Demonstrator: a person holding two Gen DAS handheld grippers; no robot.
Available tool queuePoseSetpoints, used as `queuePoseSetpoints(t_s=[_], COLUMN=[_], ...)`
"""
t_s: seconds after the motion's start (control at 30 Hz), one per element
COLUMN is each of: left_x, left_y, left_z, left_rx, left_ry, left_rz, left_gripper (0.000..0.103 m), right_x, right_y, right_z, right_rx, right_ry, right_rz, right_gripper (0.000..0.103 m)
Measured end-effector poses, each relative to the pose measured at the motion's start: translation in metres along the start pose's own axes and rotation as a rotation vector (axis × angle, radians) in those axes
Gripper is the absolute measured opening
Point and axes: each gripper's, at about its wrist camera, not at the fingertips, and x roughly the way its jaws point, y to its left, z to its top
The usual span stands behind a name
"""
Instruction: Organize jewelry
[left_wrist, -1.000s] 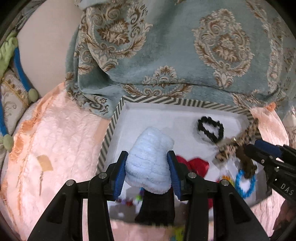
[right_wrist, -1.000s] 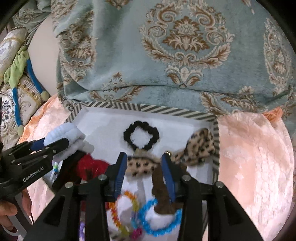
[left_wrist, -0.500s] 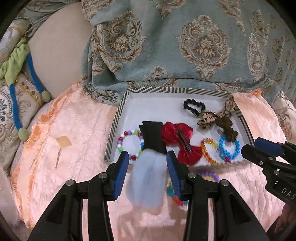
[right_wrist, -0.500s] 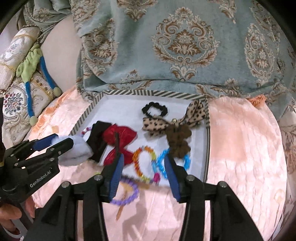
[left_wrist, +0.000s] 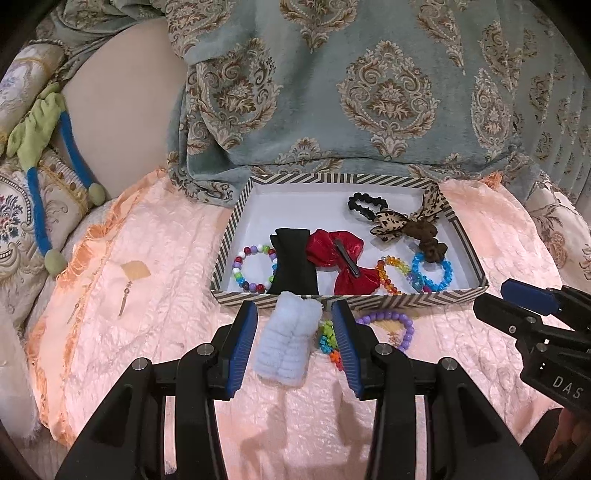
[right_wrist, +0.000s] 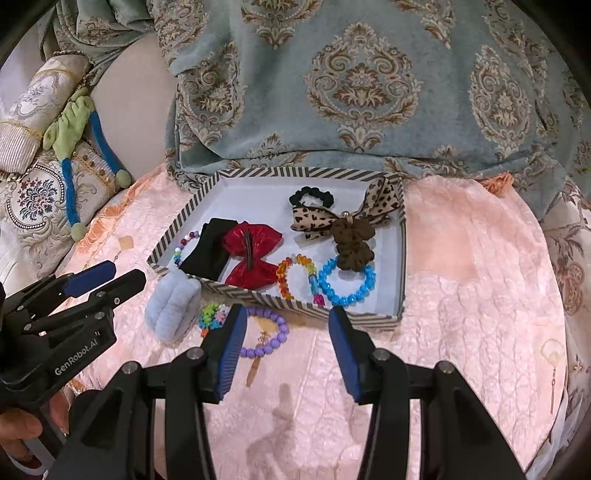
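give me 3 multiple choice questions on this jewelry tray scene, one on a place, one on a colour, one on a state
1. Where is the pale blue fluffy scrunchie?
A. inside the striped tray
B. on the pink cover, outside the striped tray
C. on the teal cushion

2. What colour is the bow with the clip?
A. red
B. yellow
C. white

3. What state is the right gripper in?
A. shut on a bracelet
B. shut on the bow
C. open, holding nothing

Answers:
1 B: it lies in front of the tray's near wall.
2 A: its shiny fabric is red.
3 C: the jaws stand apart with nothing between them.

both wrist views face forward, sharing striped tray (left_wrist: 461, 236) (right_wrist: 400, 258)
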Motion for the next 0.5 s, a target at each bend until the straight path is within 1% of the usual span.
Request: queuePoseSetpoints(t_s=[0.17,0.33,0.5], left_x=[-0.003,0.002,0.019], left_y=[0.003,0.022,0.039], left_z=[-0.006,-0.011,-0.019], left_rx=[-0.011,-0.081,-0.170], left_ry=[0.012,0.069,0.150], left_rz=[-0.013,-0.096,-0.172], left_gripper=[0.026,0.026,0.026], right_x=[-0.007,-0.007,0.007], right_y=[-0.001,-0.004,-0.005], right_z=[-0.006,-0.014,-0.025], right_rx=[-0.004,-0.010,-0.021], right_ry=[0.001,0.015,0.042], right_rz=[-0.003,-0.006,0.023], right_gripper=[0.048,0.048,0.048])
